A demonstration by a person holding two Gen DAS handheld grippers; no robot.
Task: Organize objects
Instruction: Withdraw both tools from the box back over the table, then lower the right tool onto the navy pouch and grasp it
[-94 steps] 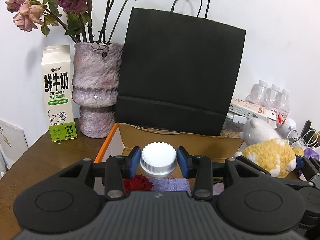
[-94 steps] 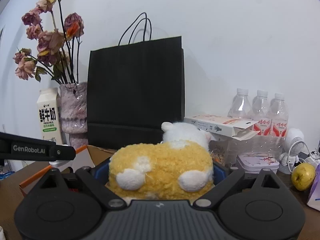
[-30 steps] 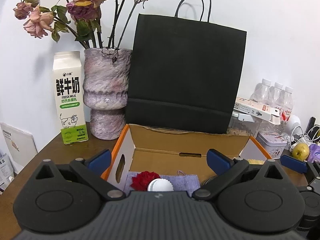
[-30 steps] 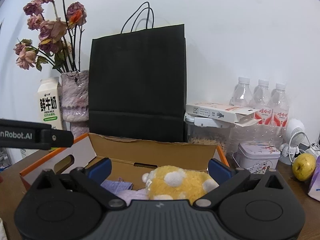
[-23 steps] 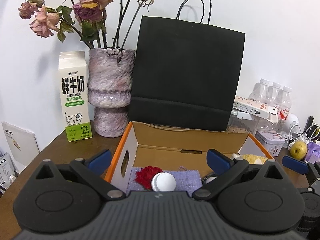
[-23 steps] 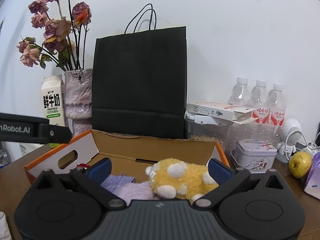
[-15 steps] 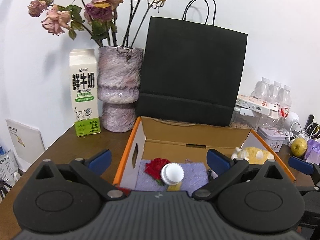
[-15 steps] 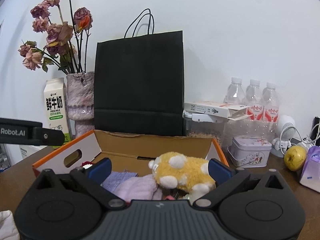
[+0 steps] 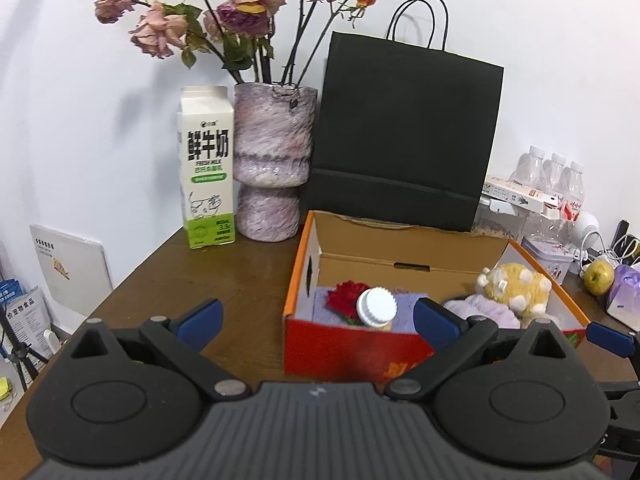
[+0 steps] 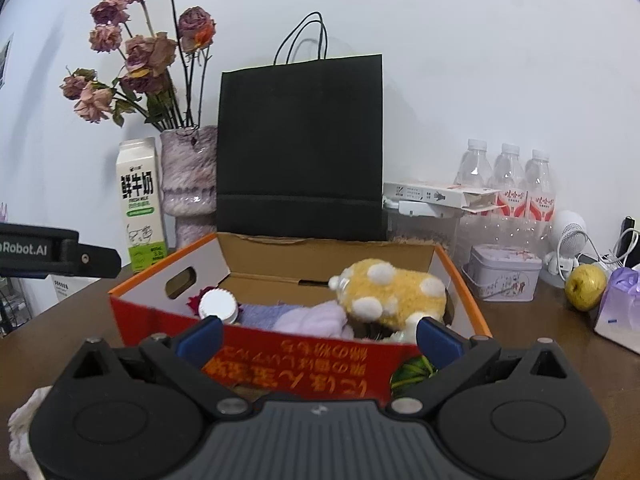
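Both the left hand-held gripper (image 9: 316, 316) and right hand-held gripper (image 10: 319, 336) gape empty; clear the cardboard box (image 10: 304, 364) rim (white cloth (image 10: 20, 428) waits outside).

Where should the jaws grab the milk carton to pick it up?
Probably around the flat side panels of the milk carton, about halfway up, coming in level from the front. It stands upright with straight walls; the vase sits close on one side, so mind that gap.
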